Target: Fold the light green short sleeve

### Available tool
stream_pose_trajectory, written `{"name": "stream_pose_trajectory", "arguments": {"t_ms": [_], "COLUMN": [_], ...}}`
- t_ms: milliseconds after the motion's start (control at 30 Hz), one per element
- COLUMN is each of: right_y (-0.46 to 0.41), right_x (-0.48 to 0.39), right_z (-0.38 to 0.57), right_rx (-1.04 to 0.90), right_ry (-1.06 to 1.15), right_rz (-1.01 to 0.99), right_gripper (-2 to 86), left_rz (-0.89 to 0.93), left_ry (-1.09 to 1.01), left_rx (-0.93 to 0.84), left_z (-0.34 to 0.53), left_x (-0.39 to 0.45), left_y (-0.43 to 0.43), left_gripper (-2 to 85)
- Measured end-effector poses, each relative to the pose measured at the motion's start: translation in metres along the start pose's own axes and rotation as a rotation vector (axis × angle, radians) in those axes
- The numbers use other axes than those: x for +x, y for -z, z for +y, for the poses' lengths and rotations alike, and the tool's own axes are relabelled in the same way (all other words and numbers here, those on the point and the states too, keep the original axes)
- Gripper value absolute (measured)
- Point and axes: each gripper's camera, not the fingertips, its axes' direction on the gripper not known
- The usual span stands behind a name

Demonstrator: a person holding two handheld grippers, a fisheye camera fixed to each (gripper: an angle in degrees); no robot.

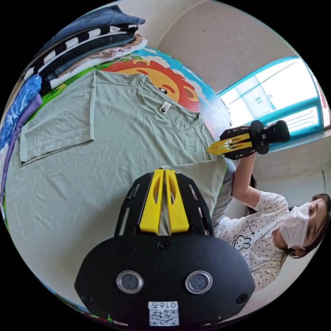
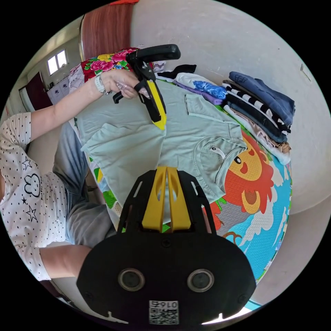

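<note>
Shirt flat on mat. Left gripper pinching sleeve at 6 o'clock. Right gripper jaws narrow, grip unclear.

Surface: a colourful play mat printed with a cartoon sun face, clouds and green patches. Light green short sleeve shirt lies flat on the mat, front down or up unclear, neck label showing at the collar; one sleeve spread out to the side, the opposite side lifted off the mat. Stack of folded clothes sits on the mat just beyond the shirt's shoulder edge: navy on top, black-and-white stripes, dark, beige, white below. Blue patterned and purple folded pieces beside the stack.
</note>
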Motion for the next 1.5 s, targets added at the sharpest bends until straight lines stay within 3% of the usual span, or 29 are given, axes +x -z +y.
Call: {"name": "stream_pose_trajectory", "arguments": {"t_ms": [267,500,700,1033,1267,1500], "right_y": [-0.003,-0.045,-0.064,-0.106,-0.123,-0.121], "right_x": [0.011,-0.028,-0.037,-0.038,-0.025,-0.018], "right_z": [-0.024,-0.067,-0.088,-0.113,-0.117,-0.111], "right_rx": [0.101,-0.032,-0.032,-0.071,-0.055,-0.016], "right_ry": [-0.141,0.021,0.024,-0.014,-0.110,-0.133], "right_rz": [0.046,0.090,0.099,0.018,0.005,-0.013], "right_gripper": [0.5,3.3,5.4,8.9,1.5,0.0], "left_rz": [0.017,-0.166,-0.149,-0.125,-0.175,-0.177], "left_ry": [0.063,0.138,0.212,0.192,0.216,0.237], "left_rx": [0.334,0.389,0.500,0.560,0.568,0.594], "left_z": [0.124,0.262,0.329,0.359,0.379,0.409], "left_x": [0.008,0.061,0.092,0.123,0.135,0.145], "left_y": [0.089,0.098,0.098,0.121,0.145,0.173], "left_gripper": [1.3,5.5,7.6,6.7,-0.3,-1.0]}}
